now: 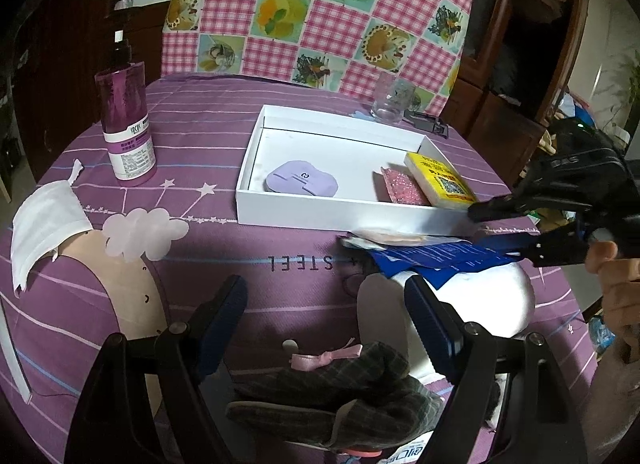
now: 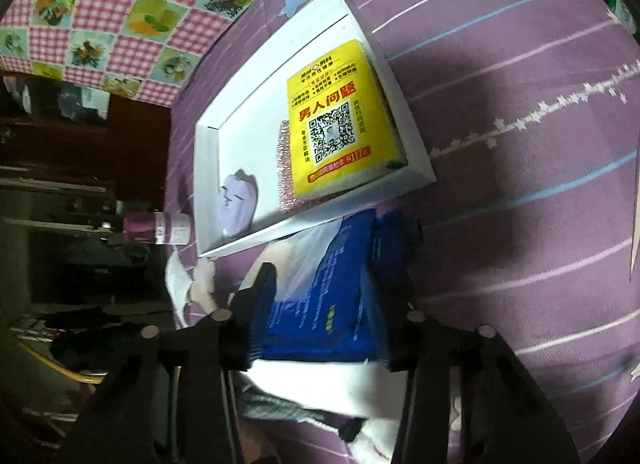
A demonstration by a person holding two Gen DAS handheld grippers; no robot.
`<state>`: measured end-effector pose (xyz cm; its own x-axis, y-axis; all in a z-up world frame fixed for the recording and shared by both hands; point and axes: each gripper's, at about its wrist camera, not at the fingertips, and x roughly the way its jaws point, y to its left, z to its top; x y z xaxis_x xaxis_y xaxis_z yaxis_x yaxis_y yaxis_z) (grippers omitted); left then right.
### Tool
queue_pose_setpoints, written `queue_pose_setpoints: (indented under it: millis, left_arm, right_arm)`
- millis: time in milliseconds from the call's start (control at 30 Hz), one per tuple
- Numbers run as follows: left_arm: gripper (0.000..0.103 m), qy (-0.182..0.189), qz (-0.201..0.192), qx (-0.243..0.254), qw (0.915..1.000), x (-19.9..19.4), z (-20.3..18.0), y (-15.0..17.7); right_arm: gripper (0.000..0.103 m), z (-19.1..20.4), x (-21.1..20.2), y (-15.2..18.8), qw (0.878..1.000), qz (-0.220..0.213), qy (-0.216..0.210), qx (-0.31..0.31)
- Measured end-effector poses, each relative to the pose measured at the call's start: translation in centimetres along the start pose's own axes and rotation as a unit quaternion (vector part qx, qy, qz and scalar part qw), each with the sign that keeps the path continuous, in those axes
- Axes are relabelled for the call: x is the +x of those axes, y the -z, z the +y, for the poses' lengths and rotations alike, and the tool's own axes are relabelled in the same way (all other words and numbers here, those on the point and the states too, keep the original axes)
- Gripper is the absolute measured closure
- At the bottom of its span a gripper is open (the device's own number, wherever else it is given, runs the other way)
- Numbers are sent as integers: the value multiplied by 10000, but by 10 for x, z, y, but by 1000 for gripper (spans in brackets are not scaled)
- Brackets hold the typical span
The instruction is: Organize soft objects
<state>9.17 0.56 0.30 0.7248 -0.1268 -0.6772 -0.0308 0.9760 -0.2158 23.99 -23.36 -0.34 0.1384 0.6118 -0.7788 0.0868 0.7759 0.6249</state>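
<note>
- The worktop [image 1: 248, 264] is covered in a purple striped cloth printed with stars and clouds; a pink checked cloth [image 1: 320, 3] with dessert pictures hangs behind it.
- A shallow white box [image 1: 344, 215] lies open on the worktop, holding a lilac pad [image 1: 302, 183], a pink glittery piece [image 1: 402, 187] and a yellow packet [image 1: 440, 179] with a QR code, the last propped against the box's right wall.
- A white soft bundle [image 1: 480, 304] lies just in front of the box, with a blue packet [image 2: 332, 296] on top of it.
- The right gripper [image 2: 324, 304] has its fingers on either side of the blue packet, clamped on it.
- The left gripper [image 1: 324, 316] stands wide apart, holding nothing, above a dark checked fabric item [image 1: 340, 396] with a pink ribbon bow [image 1: 320, 358].
- A purple bottle [image 1: 126, 123] stands upright at the left, well apart from the box.
- A white face mask [image 1: 44, 232] lies at the left edge.
- A clear glass [image 1: 392, 99] stands behind the box.
</note>
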Motion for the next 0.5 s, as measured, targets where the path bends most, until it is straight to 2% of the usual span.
queue_pose_setpoints:
  millis: [67, 133, 500]
  left_arm:
    - [22, -6, 2, 1, 10000, 0, 0, 0]
    - [22, 7, 5, -7, 10000, 0, 0, 0]
    - [22, 296, -177, -171, 9993, -3, 3, 0]
  right_arm:
    - [88, 2, 7, -1, 9998, 42, 191, -87]
    - [102, 4, 13, 0, 9994, 133, 256, -192]
    - [102, 31, -23, 7, 9982, -211, -27, -558]
